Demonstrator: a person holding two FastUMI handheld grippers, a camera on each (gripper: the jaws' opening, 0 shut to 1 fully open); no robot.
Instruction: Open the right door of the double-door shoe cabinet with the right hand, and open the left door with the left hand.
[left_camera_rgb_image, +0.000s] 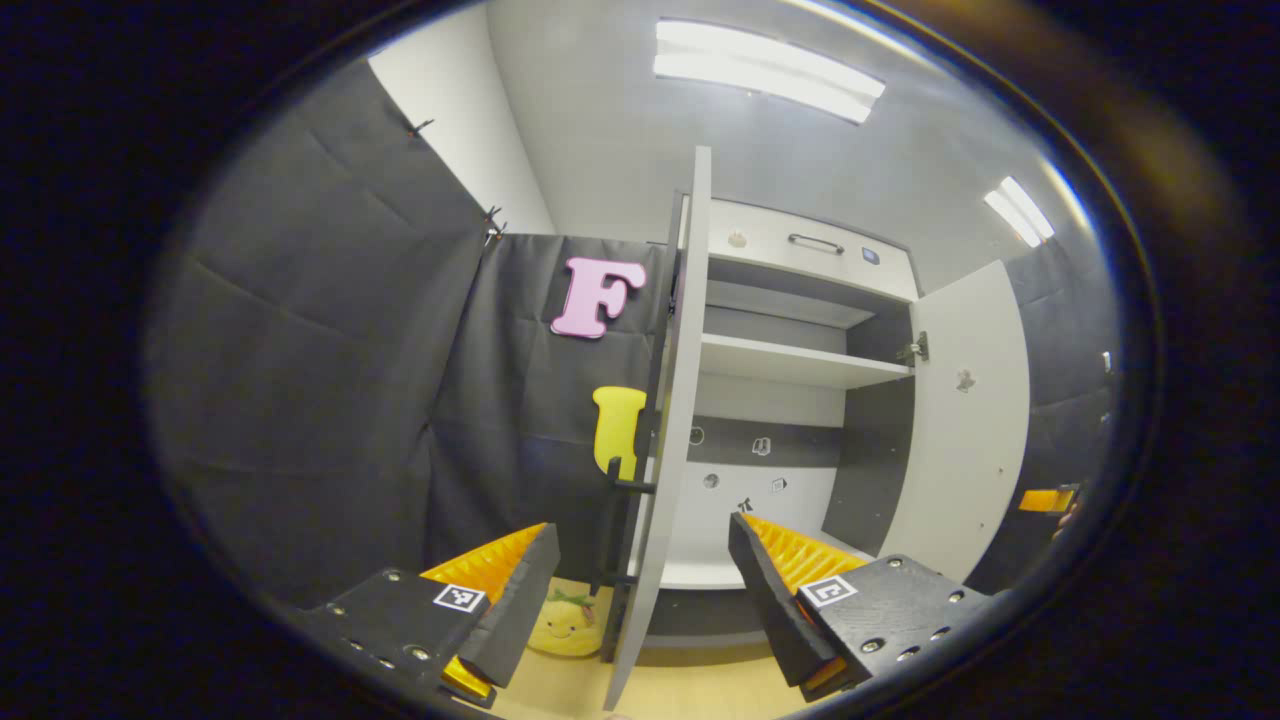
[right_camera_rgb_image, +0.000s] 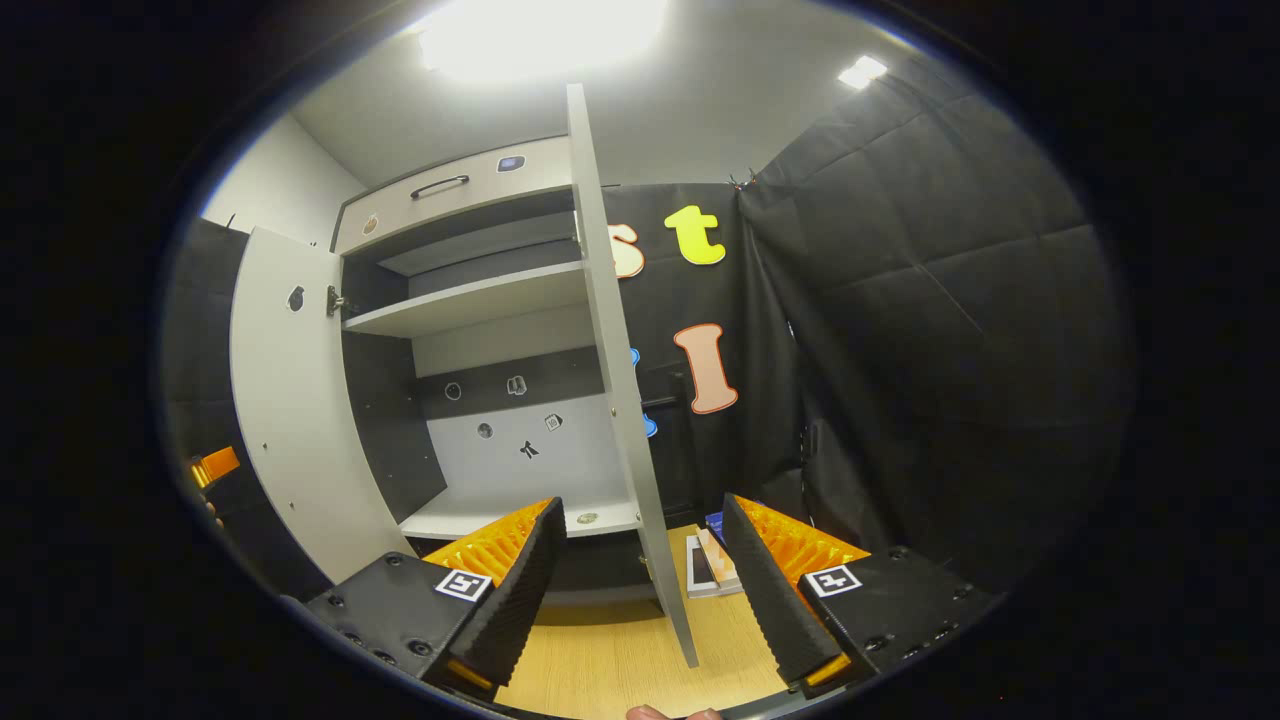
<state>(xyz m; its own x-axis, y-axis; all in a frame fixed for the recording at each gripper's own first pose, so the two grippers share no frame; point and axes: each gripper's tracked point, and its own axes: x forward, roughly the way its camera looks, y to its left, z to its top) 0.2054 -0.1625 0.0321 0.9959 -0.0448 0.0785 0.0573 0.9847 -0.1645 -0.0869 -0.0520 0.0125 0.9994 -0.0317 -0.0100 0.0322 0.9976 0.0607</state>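
1. Left gripper (left_camera_rgb_image: 640, 590): its fingers stand wide apart with the free edge of the left door (left_camera_rgb_image: 672, 420) rising in the gap between them. Neither finger appears to press on the panel, which suggests the door has reached its swing and needs no further pull.
2. Left door: seen edge-on in the left gripper view, swung well out from the shoe cabinet (left_camera_rgb_image: 800, 365). Its dark handle (left_camera_rgb_image: 622, 480) sits on the outer face, on the side toward the booth's cloth wall.
3. Right gripper (right_camera_rgb_image: 640, 590): likewise spread wide, straddling the edge of the right door (right_camera_rgb_image: 615, 380) without clamping it. The camera looks along the door's thin edge because the gripper is lined up with the panel.
4. Right door: open and standing out from the cabinet front, with the interior to its left in the right gripper view. A white shelf (right_camera_rgb_image: 470, 300) and a lower floor board (right_camera_rgb_image: 470, 515) are exposed between the two doors.
5. Surroundings: a yellow plush toy (left_camera_rgb_image: 565, 622) lies on the wooden floor (right_camera_rgb_image: 620, 660) beside the left door, and some flat boxes (right_camera_rgb_image: 712, 568) lie near the right door.
6. Judgement: both doors appear fully open, so the task looks essentially complete.
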